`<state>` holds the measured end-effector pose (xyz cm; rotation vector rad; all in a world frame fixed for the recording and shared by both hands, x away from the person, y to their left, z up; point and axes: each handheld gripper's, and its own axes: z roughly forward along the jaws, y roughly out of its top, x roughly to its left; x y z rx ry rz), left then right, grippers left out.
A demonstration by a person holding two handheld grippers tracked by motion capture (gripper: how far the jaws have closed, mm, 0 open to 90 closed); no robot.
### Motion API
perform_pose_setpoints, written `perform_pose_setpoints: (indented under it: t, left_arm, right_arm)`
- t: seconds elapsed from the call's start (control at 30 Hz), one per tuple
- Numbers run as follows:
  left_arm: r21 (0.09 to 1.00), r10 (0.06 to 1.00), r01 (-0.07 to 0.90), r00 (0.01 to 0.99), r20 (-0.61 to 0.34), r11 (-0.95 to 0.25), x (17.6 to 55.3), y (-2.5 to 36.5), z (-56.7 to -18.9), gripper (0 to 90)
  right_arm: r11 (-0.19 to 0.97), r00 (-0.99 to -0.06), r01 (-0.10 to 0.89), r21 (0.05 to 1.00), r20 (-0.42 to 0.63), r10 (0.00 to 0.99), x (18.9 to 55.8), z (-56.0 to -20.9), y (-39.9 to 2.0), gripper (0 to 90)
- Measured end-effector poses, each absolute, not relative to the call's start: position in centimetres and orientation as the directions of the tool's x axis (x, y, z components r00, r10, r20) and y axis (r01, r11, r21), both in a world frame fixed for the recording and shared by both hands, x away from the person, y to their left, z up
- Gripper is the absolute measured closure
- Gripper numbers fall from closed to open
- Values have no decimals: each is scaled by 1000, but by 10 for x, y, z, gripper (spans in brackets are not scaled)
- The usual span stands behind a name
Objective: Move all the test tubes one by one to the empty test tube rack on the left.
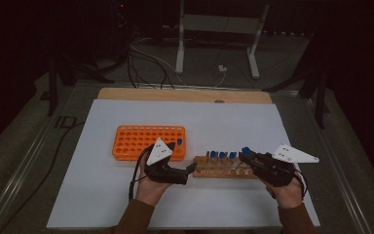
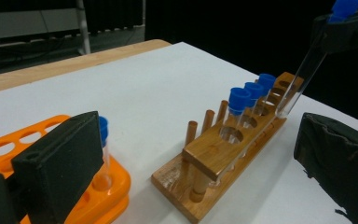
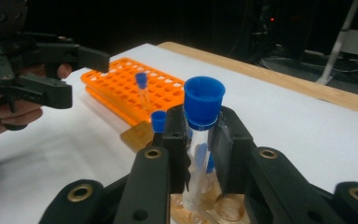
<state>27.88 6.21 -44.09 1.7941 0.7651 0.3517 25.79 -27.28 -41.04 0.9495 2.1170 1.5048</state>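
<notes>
1. While the person's two hands rest near the table's front edge, the right gripper (image 3: 200, 140) has its jaws clamped on a tube (image 3: 199, 154) with a blue cap.
2. That tube stands nearly upright between the pads, gripped just under the cap, with its clear body running down toward the wooden rack (image 1: 224, 168).
3. Seen from the left gripper view, the same tube (image 2: 303, 79) hangs tilted, its round bottom just over the far end of the wooden rack (image 2: 223, 149), close to the rack's last hole; whether it touches the wood I cannot tell.
4. Three more blue-capped tubes (image 2: 249, 100) sit in the rack's middle holes, and the nearest hole is unfilled.
5. From above, the right gripper (image 1: 253, 158) is at the right end of the rack, with its grey plate (image 1: 294, 154) pointing right.
6. The left gripper (image 1: 190, 169) sits just off the rack's left end, its jaws spread wide with nothing between them.
7. Its two black pads (image 2: 60, 163) frame the view, the rack lying in the gap beyond.
8. An orange rack (image 1: 148, 142) lies left of the wooden one, holding one capped tube (image 2: 103, 149) in its near corner.
9. Both racks rest on a white sheet (image 1: 126, 204).
</notes>
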Motion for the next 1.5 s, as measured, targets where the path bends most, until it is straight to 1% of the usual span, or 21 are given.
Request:
perform_pose_setpoints:
  t: [0.2,0.27,0.7,0.87,0.93,1.03,1.1,1.13,1.17,1.2,1.27,1.37,1.4,1.5]
  left_arm:
    - [928,633,316,764,-126,-197,276,56,-438,19]
    - [928,623,313,772,-124,-202,275,54,-438,34]
    - [916,555,302,824,-113,-263,263,24,-440,39]
    - [905,533,298,840,-98,-303,259,11,-447,68]
    - [906,531,288,843,-86,-311,256,7,-450,118]
    - [907,523,268,850,-64,-324,252,3,-452,249]
    - [913,515,248,856,-50,-324,249,1,-453,391]
    - [913,508,242,860,-45,-328,248,0,-454,449]
    - [913,505,237,862,-41,-331,247,-1,-454,556]
    - [912,507,234,861,-34,-336,246,-2,-454,594]
    - [912,502,231,864,-33,-338,245,-4,-455,647]
    - [913,507,222,862,-20,-343,244,-4,-456,671]
    - [913,507,222,862,-19,-343,244,-4,-456,705]
    - [914,504,224,863,-25,-338,245,-3,-456,726]
  right_arm:
    - [219,-725,313,924,83,683,256,-413,-262,771]
    - [223,-734,315,922,88,674,256,-415,-259,771]
    - [242,-764,334,911,111,636,254,-422,-239,770]
    - [256,-780,334,907,113,616,252,-424,-228,769]
    - [259,-784,335,906,115,610,252,-424,-226,769]
    - [262,-790,336,905,119,602,251,-425,-224,768]
    - [263,-791,339,903,122,600,251,-426,-222,768]
    - [265,-792,338,903,121,598,251,-426,-222,768]
    - [263,-794,342,902,128,594,251,-427,-221,768]
    - [260,-795,343,903,131,593,250,-427,-220,768]
    - [262,-797,342,902,131,590,250,-427,-220,768]
    - [266,-801,340,902,129,584,250,-427,-219,768]
    - [268,-802,341,901,130,583,249,-427,-218,768]
    - [267,-804,342,901,134,580,249,-428,-217,768]
